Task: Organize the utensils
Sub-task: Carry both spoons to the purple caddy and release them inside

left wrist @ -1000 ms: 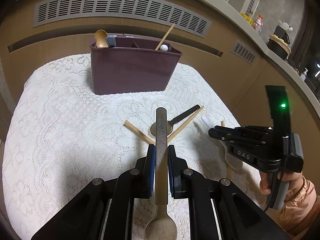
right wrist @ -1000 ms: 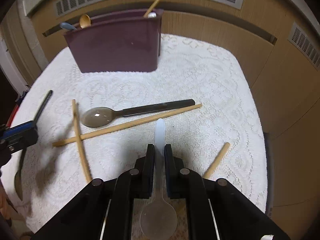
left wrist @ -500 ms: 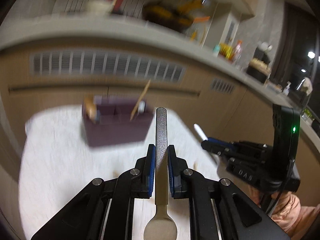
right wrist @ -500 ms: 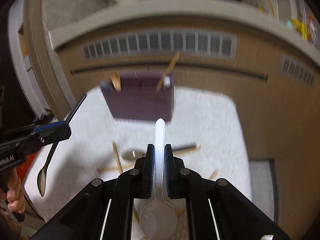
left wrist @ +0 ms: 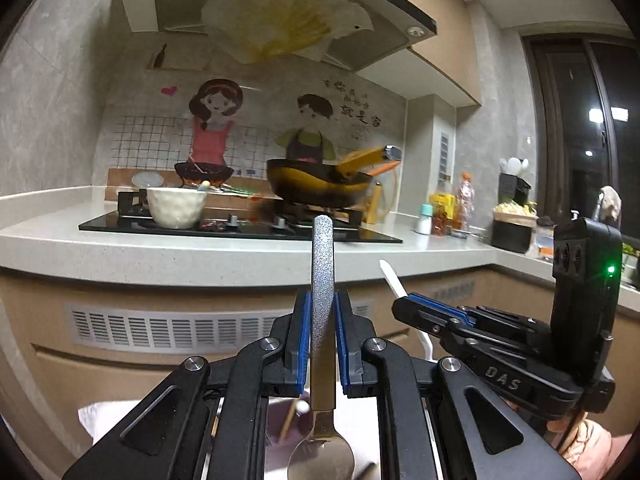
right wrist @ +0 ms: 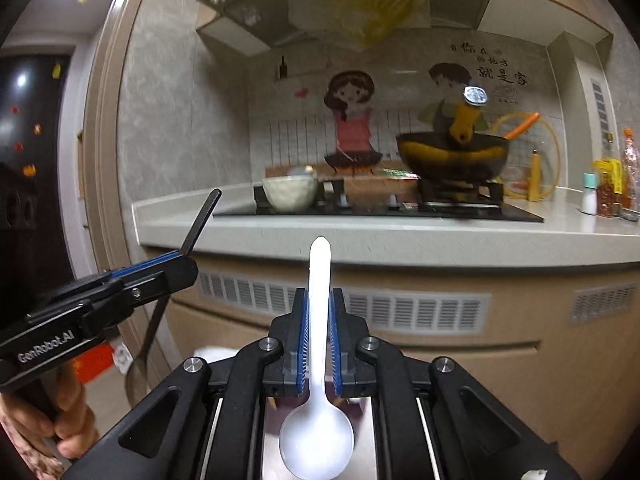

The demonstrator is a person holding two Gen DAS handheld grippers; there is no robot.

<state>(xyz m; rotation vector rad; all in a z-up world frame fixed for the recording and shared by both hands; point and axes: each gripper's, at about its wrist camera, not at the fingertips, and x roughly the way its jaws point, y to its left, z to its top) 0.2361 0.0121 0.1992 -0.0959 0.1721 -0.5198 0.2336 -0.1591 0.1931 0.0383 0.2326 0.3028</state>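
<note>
We see the left hand-held gripper (left wrist: 322,336) pinching a metal spoon (left wrist: 322,320) by its handle, bowl hanging toward the camera, handle tip pointing to 12 o'clock. At 3 o'clock from it, the right hand-held gripper (right wrist: 318,334) pinches a white plastic spoon (right wrist: 318,360) the same way. Both are raised level with the counter (left wrist: 200,256), where a white bowl (left wrist: 176,206) and a yellow wok (left wrist: 320,186) sit on the stove (left wrist: 240,228).

black fingers (left wrist: 302,336), blue pads (left wrist: 305,332)
</note>
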